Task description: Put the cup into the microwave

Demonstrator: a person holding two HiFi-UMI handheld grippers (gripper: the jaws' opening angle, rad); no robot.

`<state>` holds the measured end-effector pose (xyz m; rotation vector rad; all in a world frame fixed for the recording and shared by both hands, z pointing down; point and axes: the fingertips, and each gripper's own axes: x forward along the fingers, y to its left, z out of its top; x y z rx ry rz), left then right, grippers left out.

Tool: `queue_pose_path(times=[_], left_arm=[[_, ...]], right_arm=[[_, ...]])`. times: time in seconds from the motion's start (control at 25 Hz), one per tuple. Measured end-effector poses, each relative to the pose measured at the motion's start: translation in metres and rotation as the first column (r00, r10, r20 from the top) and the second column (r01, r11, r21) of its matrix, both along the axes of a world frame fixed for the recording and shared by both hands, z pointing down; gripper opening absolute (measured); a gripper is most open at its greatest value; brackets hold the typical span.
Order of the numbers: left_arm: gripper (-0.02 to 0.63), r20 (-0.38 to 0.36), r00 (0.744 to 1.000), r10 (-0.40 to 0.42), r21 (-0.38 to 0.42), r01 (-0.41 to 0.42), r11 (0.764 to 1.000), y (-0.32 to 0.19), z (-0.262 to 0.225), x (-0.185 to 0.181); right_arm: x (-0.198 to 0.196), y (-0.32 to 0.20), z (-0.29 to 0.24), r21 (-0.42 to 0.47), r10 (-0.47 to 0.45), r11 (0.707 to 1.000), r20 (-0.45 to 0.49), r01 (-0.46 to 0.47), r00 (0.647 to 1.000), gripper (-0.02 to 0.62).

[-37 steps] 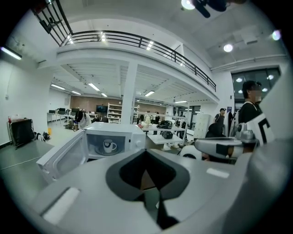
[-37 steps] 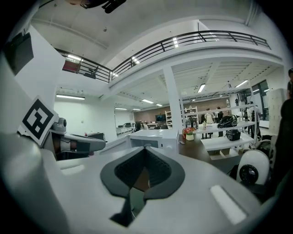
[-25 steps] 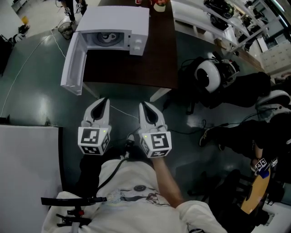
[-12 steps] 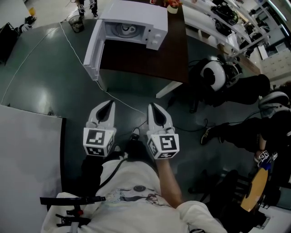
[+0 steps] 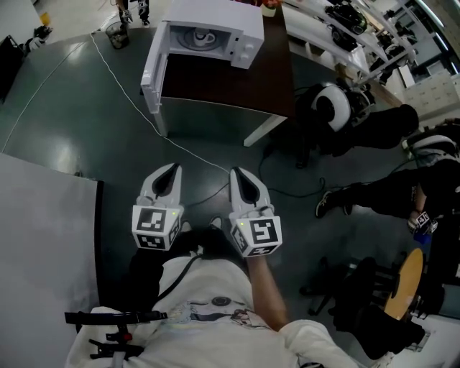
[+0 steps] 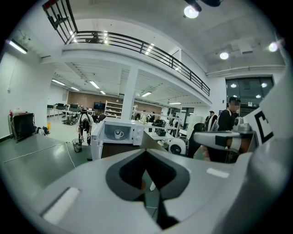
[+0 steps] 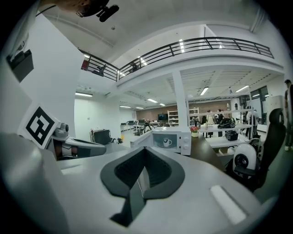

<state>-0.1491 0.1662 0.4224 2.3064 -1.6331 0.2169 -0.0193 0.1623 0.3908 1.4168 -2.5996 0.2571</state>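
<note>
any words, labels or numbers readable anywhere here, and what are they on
No readable text in any view.
Left marker cube: a black-and-white square pattern, no letters.
Right marker cube: the same kind of pattern, no letters.
Microwave control panel: any print is too small to read.

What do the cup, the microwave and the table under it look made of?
Cup: glossy white, likely ceramic, though too small to be sure. Microwave: smooth white casing, painted metal or plastic; the look leaves it open. Table: dark brown matte top, probably wood or laminate.
</note>
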Motion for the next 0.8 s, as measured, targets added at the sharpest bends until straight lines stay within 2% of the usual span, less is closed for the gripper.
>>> queue_pose_path(times=[0.28,0.52,0.8], left_arm=[[-0.002,0.010,1.000,0.008,0.022,-0.008,1.000,0.031,-0.021,0.016],[-0.002,0.019,0.999,-0.025,0.043,0.024,0.999,0.065,-0.021,0.050],[-0.002,0.044,0.999,-0.032,0.052,0.029,0.998,0.106,-0.033,0.085]], right_arm=[[0.015,0.033,-0.019,0.025,-0.004,1.000,0.012,0.004,1.000,0.002],[0.040,0.072,-0.032,0.069,-0.053,0.996,-0.006,0.053,0.999,0.003],[0.077,0.102,-0.041,0.071,-0.043,0.997,0.028,0.041,0.999,0.002]])
